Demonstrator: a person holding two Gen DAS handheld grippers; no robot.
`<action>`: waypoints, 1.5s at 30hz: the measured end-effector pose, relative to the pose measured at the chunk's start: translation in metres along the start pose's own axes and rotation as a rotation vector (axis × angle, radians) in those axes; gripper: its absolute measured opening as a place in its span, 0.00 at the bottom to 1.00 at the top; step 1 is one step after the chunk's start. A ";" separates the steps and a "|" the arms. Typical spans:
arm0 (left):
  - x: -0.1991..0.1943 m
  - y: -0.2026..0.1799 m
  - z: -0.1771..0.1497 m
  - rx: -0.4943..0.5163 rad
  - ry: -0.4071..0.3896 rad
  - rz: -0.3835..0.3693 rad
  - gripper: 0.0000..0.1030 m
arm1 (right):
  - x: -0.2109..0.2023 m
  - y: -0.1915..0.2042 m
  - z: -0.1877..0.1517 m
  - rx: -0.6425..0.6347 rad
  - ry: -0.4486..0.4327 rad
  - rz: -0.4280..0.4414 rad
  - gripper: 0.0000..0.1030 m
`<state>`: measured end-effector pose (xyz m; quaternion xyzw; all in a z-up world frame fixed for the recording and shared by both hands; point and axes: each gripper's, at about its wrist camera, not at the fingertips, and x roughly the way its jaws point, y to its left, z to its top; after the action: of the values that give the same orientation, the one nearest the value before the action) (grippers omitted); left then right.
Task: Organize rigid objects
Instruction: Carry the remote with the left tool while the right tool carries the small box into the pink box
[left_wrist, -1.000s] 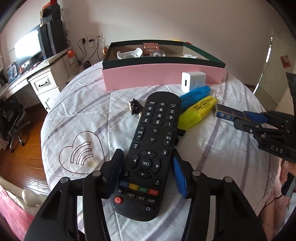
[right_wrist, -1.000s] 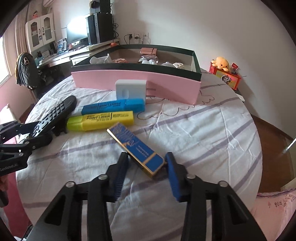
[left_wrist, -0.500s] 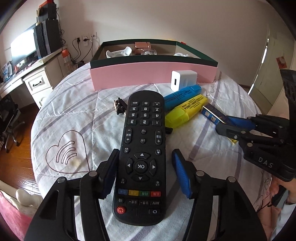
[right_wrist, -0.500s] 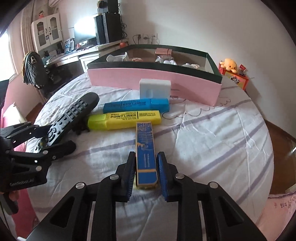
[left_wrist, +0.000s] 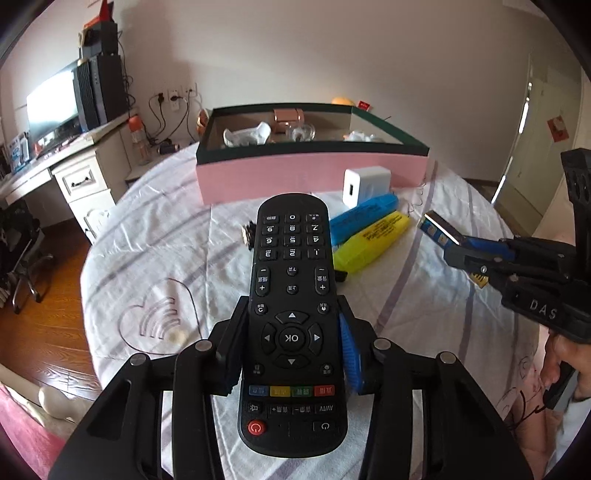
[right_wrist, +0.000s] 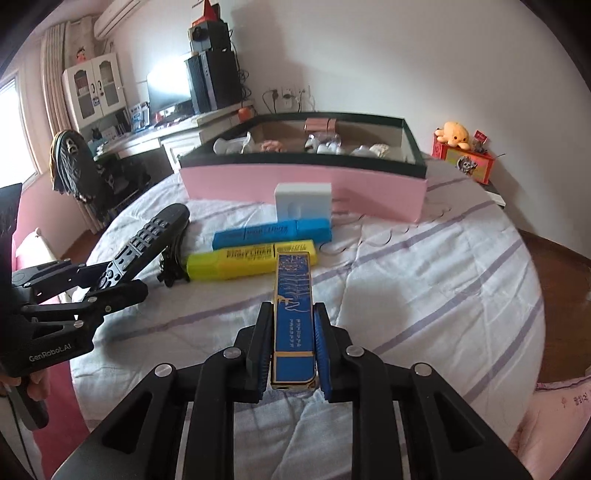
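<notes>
A round bed (right_wrist: 424, 280) under a white quilt with lilac stripes carries everything. At its far edge sits one long pink cardboard box with a dark green rim (right_wrist: 303, 184), small pale things inside. Just before the box stand one white charger cube (right_wrist: 303, 201), one blue highlighter (right_wrist: 271, 234) and one yellow highlighter (right_wrist: 251, 260), side by side.

The left gripper (left_wrist: 291, 349) has just closed on the long black remote control (left_wrist: 291, 295), pads pinching its lower half, its far end raised off the quilt. The right gripper (right_wrist: 291, 349) has just pressed together on the slim blue-and-gold box (right_wrist: 293, 314).

Only the right wrist view shows an orange plush toy (right_wrist: 456, 134) beyond the bed; only the left shows a heart stitched into the quilt (left_wrist: 155, 321).
</notes>
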<state>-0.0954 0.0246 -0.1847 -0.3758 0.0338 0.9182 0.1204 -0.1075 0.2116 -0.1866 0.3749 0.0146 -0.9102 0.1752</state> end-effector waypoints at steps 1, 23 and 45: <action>-0.002 0.000 0.002 -0.002 -0.006 0.002 0.43 | -0.003 0.000 0.002 0.002 -0.009 0.001 0.20; -0.008 -0.015 0.116 0.081 -0.164 0.003 0.43 | -0.032 -0.022 0.097 -0.024 -0.184 -0.053 0.20; 0.158 -0.035 0.210 0.152 0.012 -0.038 0.43 | 0.106 -0.097 0.179 -0.036 -0.013 -0.130 0.20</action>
<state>-0.3388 0.1214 -0.1438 -0.3714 0.0967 0.9084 0.1660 -0.3304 0.2418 -0.1407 0.3642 0.0544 -0.9217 0.1224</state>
